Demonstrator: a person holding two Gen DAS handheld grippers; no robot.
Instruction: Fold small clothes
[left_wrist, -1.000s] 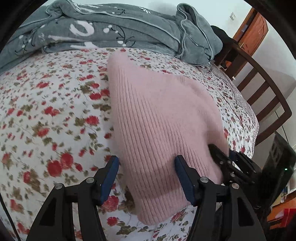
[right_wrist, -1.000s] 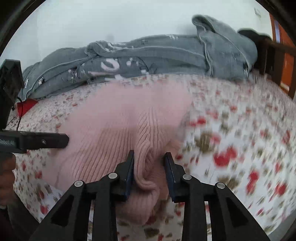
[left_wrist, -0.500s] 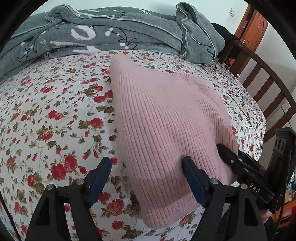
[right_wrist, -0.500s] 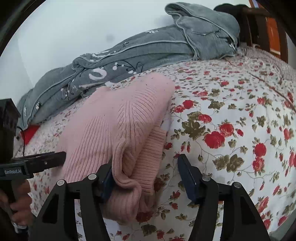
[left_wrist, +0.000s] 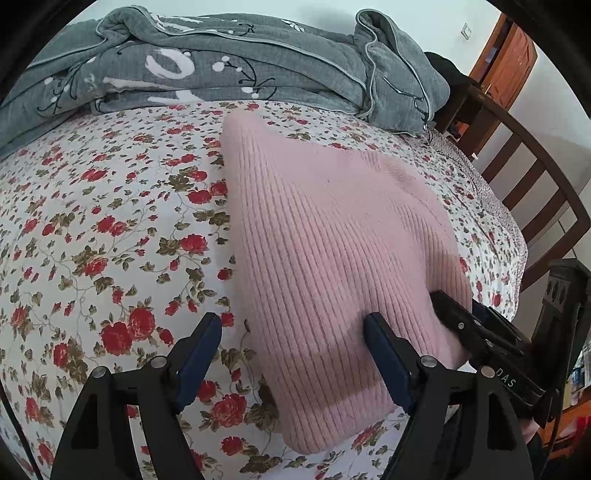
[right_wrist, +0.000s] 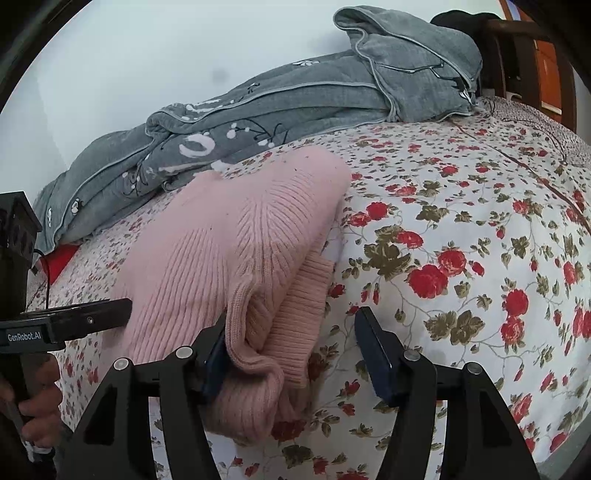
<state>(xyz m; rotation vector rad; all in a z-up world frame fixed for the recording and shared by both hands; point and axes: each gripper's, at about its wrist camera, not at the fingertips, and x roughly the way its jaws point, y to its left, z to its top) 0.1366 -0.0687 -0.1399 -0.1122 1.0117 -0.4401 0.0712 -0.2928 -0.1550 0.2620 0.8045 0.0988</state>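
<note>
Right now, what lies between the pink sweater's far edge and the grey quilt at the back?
Only bare floral bedsheet: a narrow strip parts the pink sweater from the grey quilt, clearest in the left wrist view.

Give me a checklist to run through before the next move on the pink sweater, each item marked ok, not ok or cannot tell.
1. Left gripper released: ok, open, pads not pressing the pink sweater.
2. Right gripper released: ok, open; the sweater's folded edge lies between its fingers, against one pad only.
3. Sweater resting on the floral bedsheet: ok, lying folded.
4. Fold tidy: not ok, a ribbed cuff sticks out at the near edge.
5. Clear of the grey quilt: ok, apart.
6. Layers underneath aligned: cannot tell, hidden.
</note>
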